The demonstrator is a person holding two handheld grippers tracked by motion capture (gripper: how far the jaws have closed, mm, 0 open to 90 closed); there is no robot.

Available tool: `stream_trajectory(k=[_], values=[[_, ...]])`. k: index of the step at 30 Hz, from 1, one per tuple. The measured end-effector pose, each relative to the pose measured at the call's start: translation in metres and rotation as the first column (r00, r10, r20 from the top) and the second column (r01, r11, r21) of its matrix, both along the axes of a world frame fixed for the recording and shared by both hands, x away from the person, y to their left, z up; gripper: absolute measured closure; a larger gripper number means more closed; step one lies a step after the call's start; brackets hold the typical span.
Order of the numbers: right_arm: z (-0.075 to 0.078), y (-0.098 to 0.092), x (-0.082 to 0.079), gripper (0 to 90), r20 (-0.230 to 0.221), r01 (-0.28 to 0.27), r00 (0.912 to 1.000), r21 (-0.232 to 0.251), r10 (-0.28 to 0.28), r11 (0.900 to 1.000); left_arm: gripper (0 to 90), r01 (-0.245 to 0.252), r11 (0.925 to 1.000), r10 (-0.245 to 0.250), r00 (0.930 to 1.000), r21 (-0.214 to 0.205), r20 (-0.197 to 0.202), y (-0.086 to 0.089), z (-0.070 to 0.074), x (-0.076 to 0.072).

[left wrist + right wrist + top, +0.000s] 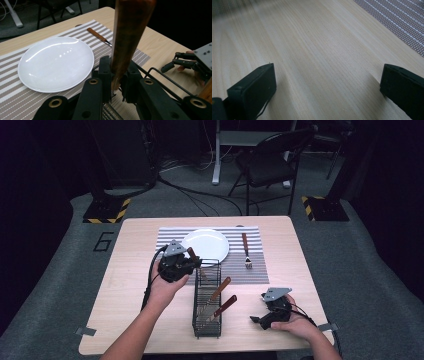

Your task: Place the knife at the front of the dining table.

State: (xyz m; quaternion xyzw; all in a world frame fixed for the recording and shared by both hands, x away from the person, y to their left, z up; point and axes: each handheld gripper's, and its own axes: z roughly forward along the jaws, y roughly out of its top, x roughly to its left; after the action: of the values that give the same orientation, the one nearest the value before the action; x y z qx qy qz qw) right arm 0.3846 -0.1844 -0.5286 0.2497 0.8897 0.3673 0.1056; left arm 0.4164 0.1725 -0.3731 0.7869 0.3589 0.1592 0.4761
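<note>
A pale wooden table [130, 320] stands on grey carpet in a dark room, and everything on it is best placed from the black wire basket [206, 306] near its front edge.

Just right of the basket, the right gripper [257, 320] rests low on the bare wood in the person's hand, its jaws spread wide with nothing between them; the right gripper view shows only wood grain in the gap.

Inside the basket two wooden-handled utensils [220, 289] lean with their handles up.

At the basket's far left corner the left gripper [117, 82] is clamped on a wooden-handled utensil [128, 35], held upright just above the basket's rim, so that its metal end is hidden between the jaws.

Beyond the basket lies a striped placemat [170, 237] with a white plate [210, 242] on it. A fork [246, 251] with a wooden handle lies on the mat to the right of the plate, further back than the basket.

Judging by this layout, the place setting is partly done: the fork is laid, one utensil is in hand, and two wait in the basket.

The only readable mark is a large "6" [103, 241] on the carpet, left of the table and further back than the basket. A folding chair [270, 162] stands far behind.
</note>
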Motion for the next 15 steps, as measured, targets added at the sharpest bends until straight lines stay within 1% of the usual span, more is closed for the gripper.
stream_trajectory(k=[2,3,4,6,7,8,9,10,11,12,13,15], values=[[0.0,0.0,0.0,0.0,0.0,0.0,1.0,0.0,0.0,1.0,79.9,-0.001,1.0,0.001,1.0,-0.002,0.001,0.0,0.002,-0.001],[0.0,0.0,0.0,0.0,0.0,0.0,1.0,0.0,0.0,1.0,79.9,-0.001,1.0,0.001,1.0,-0.007,0.002,0.001,0.007,-0.002],[0.0,0.0,0.0,0.0,0.0,0.0,1.0,0.0,0.0,1.0,79.9,-0.001,1.0,0.001,1.0,-0.007,0.002,0.001,0.007,-0.002],[0.0,0.0,0.0,0.0,0.0,0.0,1.0,0.0,0.0,1.0,79.9,0.002,1.0,-0.002,0.9999,-0.006,0.011,0.003,0.013,-0.004],[0.0,0.0,0.0,0.0,0.0,0.0,1.0,0.0,0.0,1.0,79.9,0.002,0.9999,-0.002,0.9999,-0.016,0.013,0.004,0.018,-0.006],[0.0,0.0,0.0,0.0,0.0,0.0,1.0,0.0,0.0,1.0,79.9,0.002,0.9999,-0.002,0.9999,-0.016,0.013,0.004,0.018,-0.006],[0.0,0.0,0.0,0.0,0.0,-0.001,1.0,0.0,0.001,1.0,79.9,-0.001,0.9997,0.001,0.9998,-0.023,0.02,0.007,0.025,-0.007],[0.0,0.0,0.0,0.0,0.001,-0.001,1.0,0.0,0.001,1.0,79.9,-0.001,0.9997,0.001,0.9998,-0.023,0.02,0.007,0.025,-0.007],[0.0,0.0,0.0,0.0,0.0,0.0,1.0,0.0,0.0,1.0,79.9,-0.001,0.9993,0.002,0.9998,-0.036,0.022,0.011,0.033,-0.009],[0.0,0.0,0.0,0.0,0.0,0.0,1.0,0.0,0.0,1.0,79.9,-0.001,0.9993,0.002,0.9998,-0.036,0.022,0.011,0.033,-0.009],[0.0,0.0,0.0,0.0,0.0,-0.001,1.0,0.0,0.001,1.0,79.9,-0.003,0.999,0.005,0.9995,-0.045,0.031,0.015,0.042,-0.011],[0.0,0.0,0.0,0.0,0.0,0.0,1.0,0.0,0.0,1.0,79.9,-0.002,0.9988,0.004,0.9995,-0.049,0.031,0.016,0.044,-0.011]])
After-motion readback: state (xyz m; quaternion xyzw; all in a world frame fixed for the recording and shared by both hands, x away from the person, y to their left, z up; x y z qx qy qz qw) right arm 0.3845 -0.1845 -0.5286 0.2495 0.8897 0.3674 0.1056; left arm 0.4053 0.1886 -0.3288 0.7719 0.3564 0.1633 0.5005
